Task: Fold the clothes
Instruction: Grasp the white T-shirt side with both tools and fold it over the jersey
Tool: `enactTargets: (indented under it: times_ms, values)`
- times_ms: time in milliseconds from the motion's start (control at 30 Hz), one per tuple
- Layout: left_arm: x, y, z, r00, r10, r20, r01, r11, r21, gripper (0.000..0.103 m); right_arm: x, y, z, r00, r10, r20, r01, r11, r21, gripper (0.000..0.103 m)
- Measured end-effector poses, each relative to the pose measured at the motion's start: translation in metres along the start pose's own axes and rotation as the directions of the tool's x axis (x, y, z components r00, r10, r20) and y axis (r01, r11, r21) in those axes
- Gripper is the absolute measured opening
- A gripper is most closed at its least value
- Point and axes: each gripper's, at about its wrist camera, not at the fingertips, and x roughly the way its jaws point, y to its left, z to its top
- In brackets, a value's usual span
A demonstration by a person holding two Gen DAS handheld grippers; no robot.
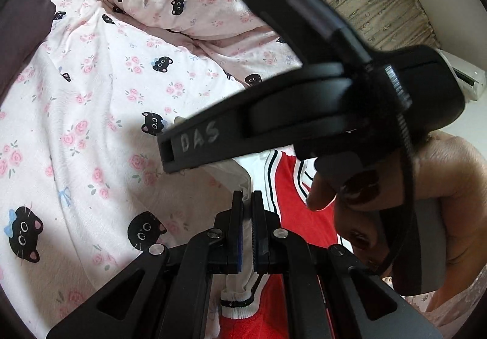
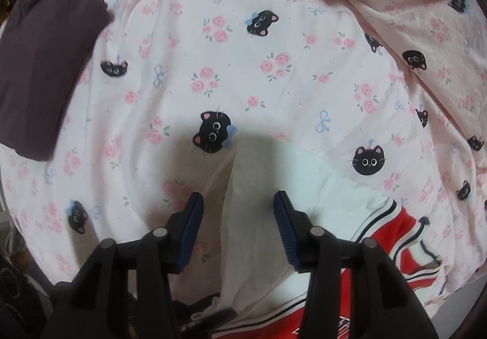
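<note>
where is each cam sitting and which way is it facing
Left wrist: rides on the left gripper, looks along its shut fingers down at the jacket on the bedsheet; the right gripper and hand cross its upper right.
Right wrist: rides on the right gripper, looks down over its open fingers at the jacket's white sleeve; no hand shows.
Shared: jacket and cat-print bedsheet.

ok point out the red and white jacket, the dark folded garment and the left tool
red and white jacket [image 2: 307, 174], right wrist view, on its white sleeve
dark folded garment [image 2: 51, 65], right wrist view, on its flat top
left tool [image 1: 248, 208], left wrist view, between its fingertips
</note>
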Motion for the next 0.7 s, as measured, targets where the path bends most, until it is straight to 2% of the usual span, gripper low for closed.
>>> enactTargets:
  times_ms: [67, 167, 267, 367, 467, 567, 633, 700]
  values:
    - [0.001, 0.0, 0.0, 1.0, -0.001, -0.002, 0.001, 1.0, -0.001, 0.003, 0.005, 0.001, 0.0, 0.999, -0.034, -0.018, 0.034, 0.999, -0.015, 0.026]
    - [0.002, 0.001, 0.0, 1.0, -0.003, -0.006, 0.003, 1.0, 0.001, 0.003, 0.002, -0.005, -0.003, 0.999, -0.04, 0.007, 0.04, 0.999, 0.003, 0.013]
    - [0.003, -0.005, 0.0, 1.0, -0.005, -0.013, 0.005, 0.999, 0.034, 0.003, -0.007, -0.015, -0.009, 0.998, -0.021, 0.058, 0.018, 0.999, 0.039, 0.009]
    - [0.004, -0.016, -0.001, 1.0, 0.002, -0.023, 0.0, 0.995, 0.097, 0.003, -0.024, -0.035, -0.021, 0.988, 0.039, 0.148, -0.057, 0.992, 0.115, 0.009]
    - [0.005, -0.027, -0.006, 0.999, 0.002, -0.045, 0.006, 0.987, 0.16, 0.003, -0.041, -0.064, -0.045, 0.959, 0.104, 0.264, -0.164, 0.963, 0.215, 0.008]
    - [0.008, -0.041, -0.011, 0.997, 0.012, -0.07, 0.005, 0.972, 0.236, 0.003, -0.054, -0.085, -0.063, 0.917, 0.147, 0.372, -0.268, 0.916, 0.297, 0.009]
    - [0.011, -0.05, -0.011, 0.996, 0.018, -0.091, 0.009, 0.959, 0.284, 0.003, -0.058, -0.097, -0.081, 0.88, 0.162, 0.446, -0.338, 0.873, 0.351, 0.008]
    - [0.014, -0.056, -0.014, 0.993, 0.033, -0.112, 0.006, 0.946, 0.324, 0.003, -0.061, -0.104, -0.102, 0.858, 0.163, 0.487, -0.377, 0.845, 0.38, 0.008]
